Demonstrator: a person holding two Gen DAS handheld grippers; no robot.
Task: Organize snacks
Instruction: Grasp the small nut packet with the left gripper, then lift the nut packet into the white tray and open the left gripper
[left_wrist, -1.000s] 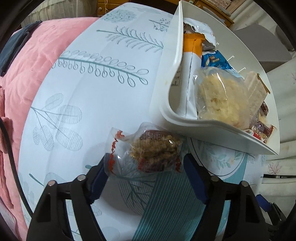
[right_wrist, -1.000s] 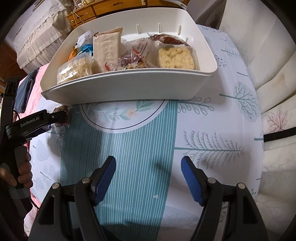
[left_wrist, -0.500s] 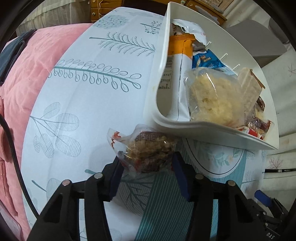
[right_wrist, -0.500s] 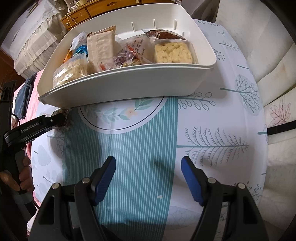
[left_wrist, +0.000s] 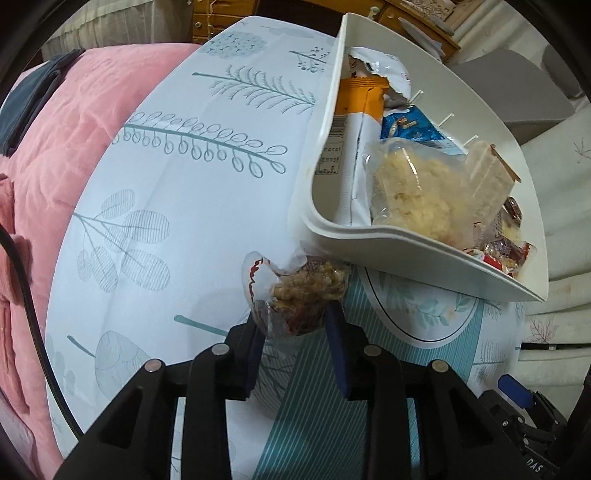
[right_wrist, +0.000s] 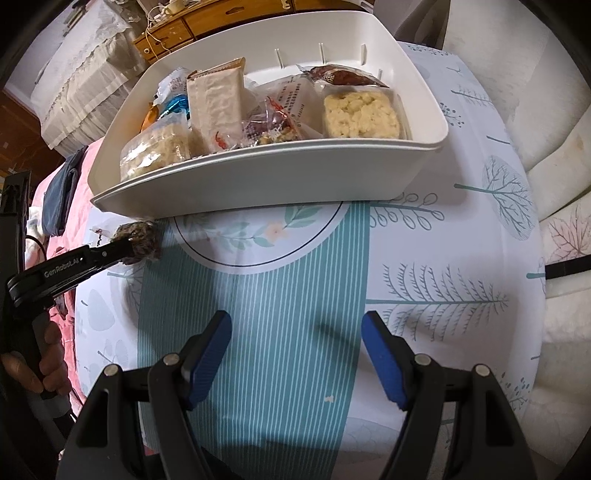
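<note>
Snack packet (left_wrist: 301, 295) sits just outside white bin's (left_wrist: 406, 258) near corner, left gripper (left_wrist: 293, 325) just closed and pinching it for lift-in. Right gripper (right_wrist: 295, 354) spread, empty, in front of bin.

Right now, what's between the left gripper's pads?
A clear-wrapped brown snack packet, pinched by the just-closing left gripper beside the white bin; clearest in the left wrist view.

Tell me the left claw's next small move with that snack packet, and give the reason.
Probably lift it straight up. The left claw has just been closing and now pinches the brown snack packet, which sits on the tablecloth tucked under the white bin rim. It likely must clear that rim before going in with the other snacks.
</note>
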